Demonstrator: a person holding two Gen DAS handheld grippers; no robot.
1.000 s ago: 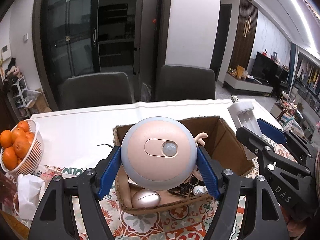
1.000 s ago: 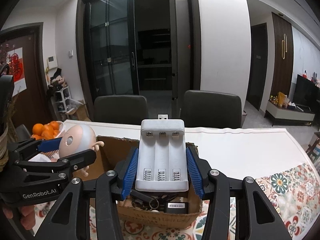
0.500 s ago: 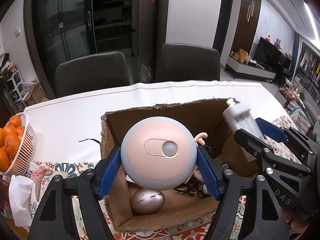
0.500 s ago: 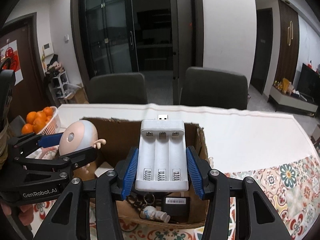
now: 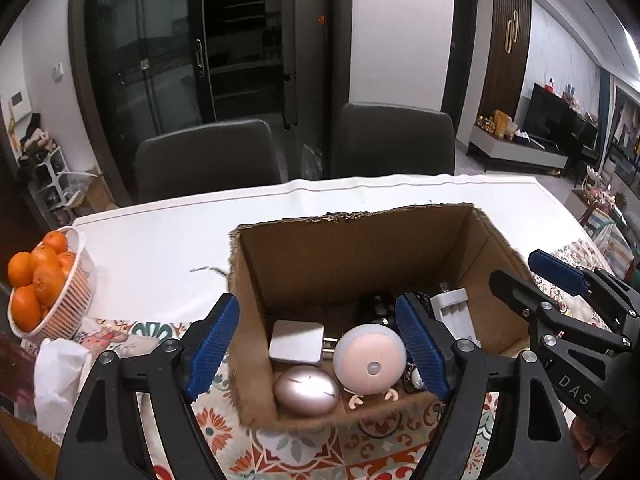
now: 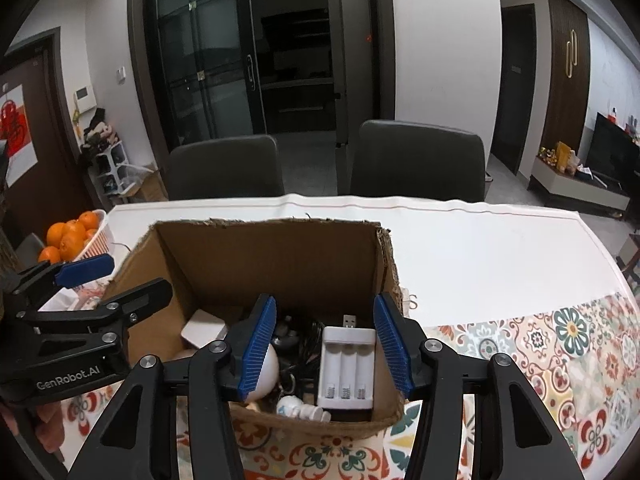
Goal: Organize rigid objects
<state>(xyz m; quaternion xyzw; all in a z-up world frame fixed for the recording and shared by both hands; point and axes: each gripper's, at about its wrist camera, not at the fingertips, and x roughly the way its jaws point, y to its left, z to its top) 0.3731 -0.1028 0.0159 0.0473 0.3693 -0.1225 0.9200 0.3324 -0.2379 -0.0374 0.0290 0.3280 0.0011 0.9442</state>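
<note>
Left wrist view: the round night light point(image 5: 370, 364) lies released in the cardboard box point(image 5: 360, 256), the left gripper point(image 5: 318, 350) opening with nothing pressed. The right gripper point(image 6: 324, 346) is opening above the dropped battery charger point(image 6: 347, 368). Both drops seem done; withdrawal from the box is called for next.

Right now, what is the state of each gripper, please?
Left gripper: jaws opening, nothing held; round night light lies in the cardboard box.
Right gripper: jaws opening, nothing held; battery charger lies in the box.
</note>
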